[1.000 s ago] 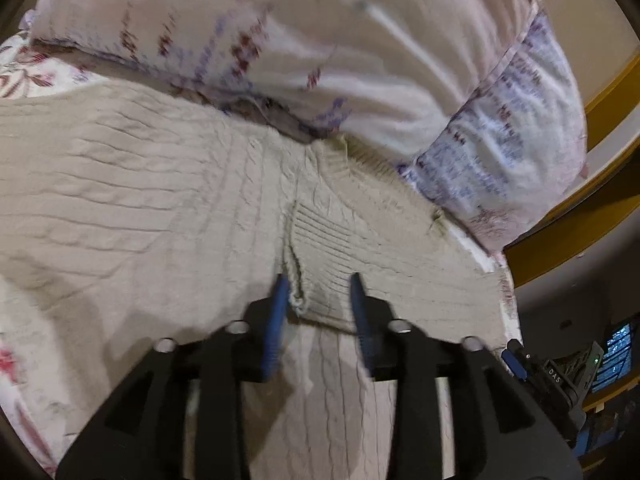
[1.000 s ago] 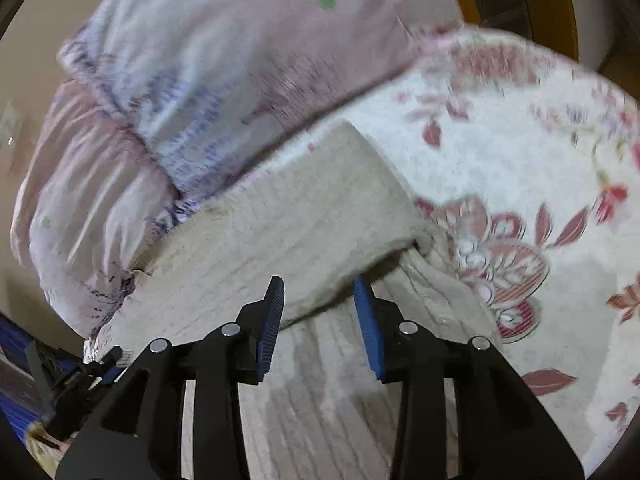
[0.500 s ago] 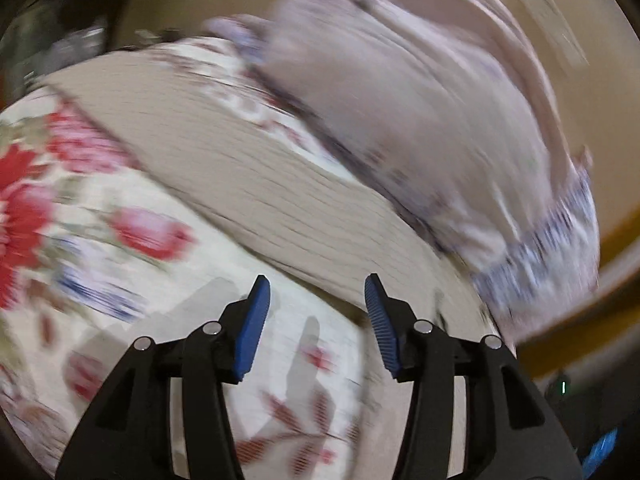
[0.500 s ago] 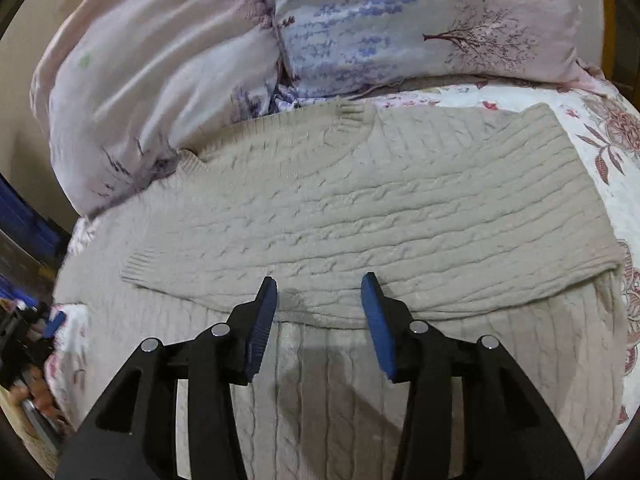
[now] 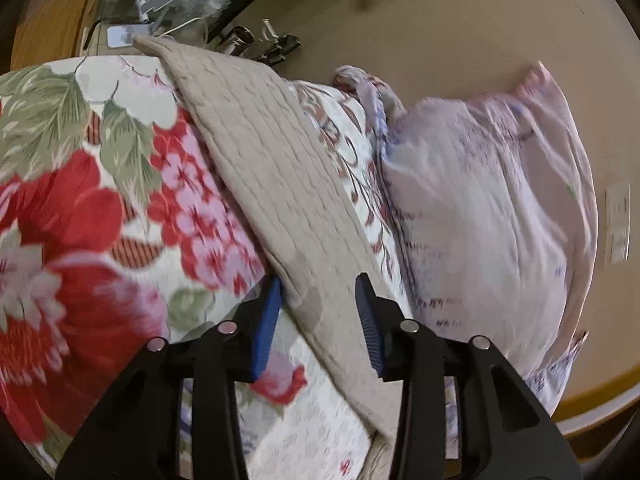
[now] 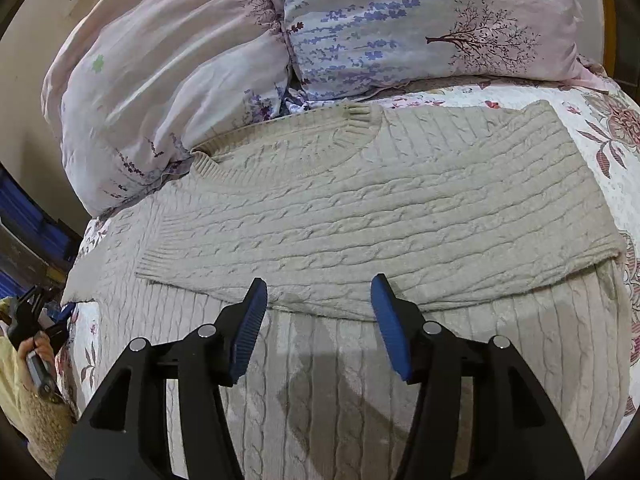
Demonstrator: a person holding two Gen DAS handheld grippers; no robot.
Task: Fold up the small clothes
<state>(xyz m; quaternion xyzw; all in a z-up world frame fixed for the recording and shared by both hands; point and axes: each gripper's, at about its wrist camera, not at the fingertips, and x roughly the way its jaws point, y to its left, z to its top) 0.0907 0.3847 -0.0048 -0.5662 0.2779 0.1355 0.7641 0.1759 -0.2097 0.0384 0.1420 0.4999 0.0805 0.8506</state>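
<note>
A beige cable-knit sweater (image 6: 380, 208) lies flat on the bed, one sleeve folded across its chest, neckline toward the pillows. My right gripper (image 6: 318, 300) is open and empty, hovering just above the sweater's middle at the folded sleeve's lower edge. In the left wrist view a long beige sleeve (image 5: 272, 184) stretches away over the floral bedspread (image 5: 80, 220). My left gripper (image 5: 318, 292) is open, its jaws either side of the sleeve's near edge, not closed on it.
Two pale floral pillows (image 6: 280, 40) lie along the head of the bed; one shows in the left wrist view (image 5: 480, 220). Clutter and cables (image 5: 180, 4) sit beyond the bed's far edge. The other hand-held gripper (image 6: 36, 320) shows at the left.
My left gripper let go of the folded sleeve cuff and swung left to the other sleeve. My right gripper pulled back from the sweater's corner to its middle and opened wider.
</note>
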